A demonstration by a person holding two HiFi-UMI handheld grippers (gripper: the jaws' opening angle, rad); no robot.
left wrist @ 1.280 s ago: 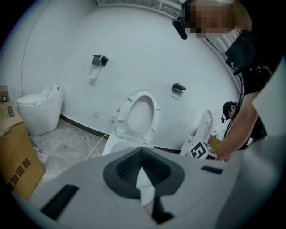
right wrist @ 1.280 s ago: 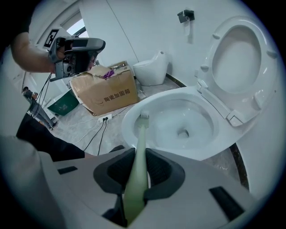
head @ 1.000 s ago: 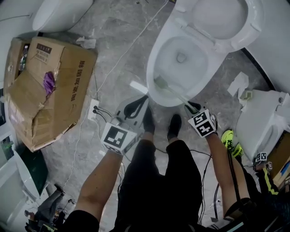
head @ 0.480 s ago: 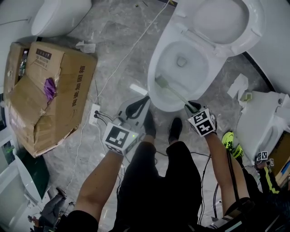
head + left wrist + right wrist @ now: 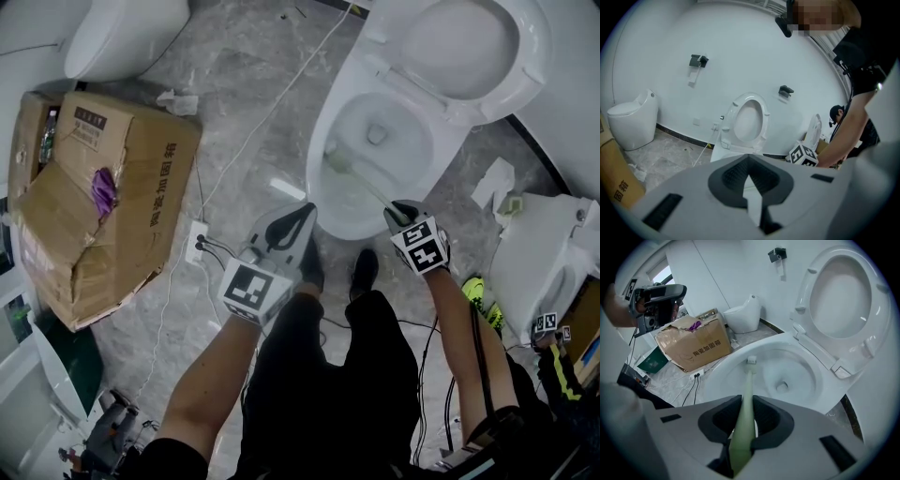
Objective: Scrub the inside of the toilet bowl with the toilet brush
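Right gripper view shows the right claw (image 5: 744, 420) clamped on the handle of a pale green, long-handled plastic toilet brush (image 5: 748, 380). The brush's bristled head sits at the near inner wall of the white ceramic toilet bowl (image 5: 717, 376), just under the rim. In the head view the left claw (image 5: 286, 225) hangs beside the bowl over the grey marbled floor (image 5: 225, 56), tips together, holding nothing.

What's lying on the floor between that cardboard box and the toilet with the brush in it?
In the head view, a thin white cable crosses the grey floor between the cardboard box and the toilet, ending at a power strip.
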